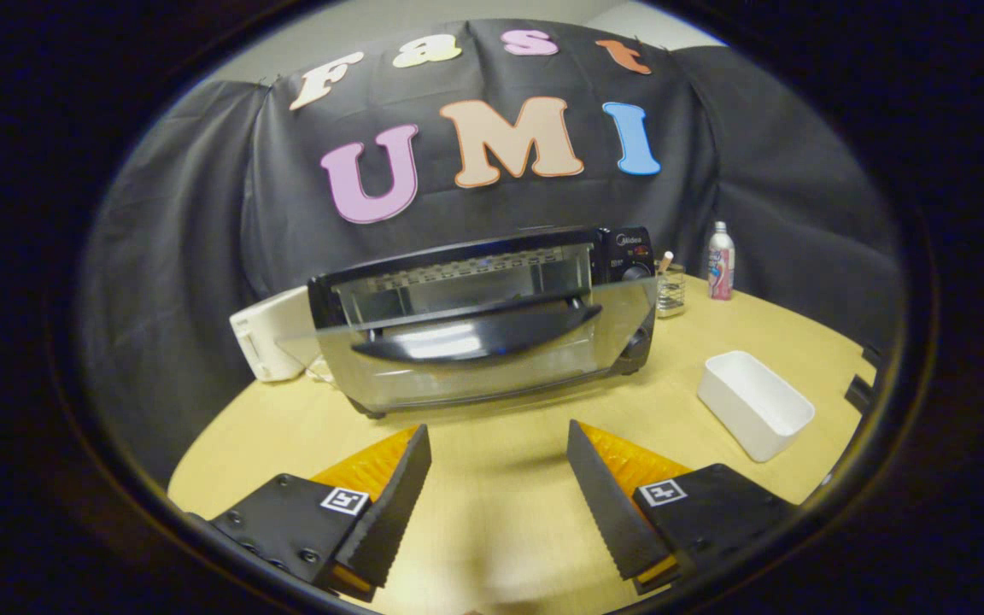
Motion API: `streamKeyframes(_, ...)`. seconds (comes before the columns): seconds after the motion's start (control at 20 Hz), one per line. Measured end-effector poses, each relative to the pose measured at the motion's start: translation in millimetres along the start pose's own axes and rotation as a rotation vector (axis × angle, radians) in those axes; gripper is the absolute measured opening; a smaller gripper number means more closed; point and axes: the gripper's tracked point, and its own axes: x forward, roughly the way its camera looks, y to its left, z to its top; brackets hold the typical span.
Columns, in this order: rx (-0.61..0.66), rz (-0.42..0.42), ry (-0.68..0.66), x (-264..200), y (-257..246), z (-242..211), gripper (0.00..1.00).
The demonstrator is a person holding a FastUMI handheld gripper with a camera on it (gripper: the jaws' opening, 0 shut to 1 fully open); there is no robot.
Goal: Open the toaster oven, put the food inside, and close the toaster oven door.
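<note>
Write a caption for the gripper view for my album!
Open fingers hover empty over the table, facing the toaster oven with its door partly open.

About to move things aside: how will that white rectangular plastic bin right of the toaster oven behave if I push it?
The white rectangular plastic bin looks empty, so probably light and slides easily on the smooth wooden table. Its low, wide shape seems unlikely to tip. The open gripper holds nothing.

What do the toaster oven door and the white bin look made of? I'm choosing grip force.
Toaster oven door: apparently glass, glossy, see-through with reflections; dark handle looks plastic. White bin: likely matte plastic, thin-walled. Gripper open, short of the door.
</note>
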Motion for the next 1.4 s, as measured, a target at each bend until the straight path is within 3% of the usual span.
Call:
streamKeyframes(0.4,0.096,0.009,-0.249,30.7,-4.8,66.4,0.98)
streamKeyframes(0.75,0.124,0.040,-0.389,11.5,-7.9,111.7,0.98)
streamKeyframes(0.85,0.141,0.099,-0.448,-7.0,-2.2,128.8,0.98)
streamKeyframes(1.0,0.173,0.259,-0.508,-39.5,12.4,149.5,0.98)
streamKeyframes(1.1,0.164,0.308,-0.531,-54.3,5.5,159.9,0.98)
streamKeyframes(1.4,0.061,0.226,-0.516,-65.9,-28.6,183.1,0.98)
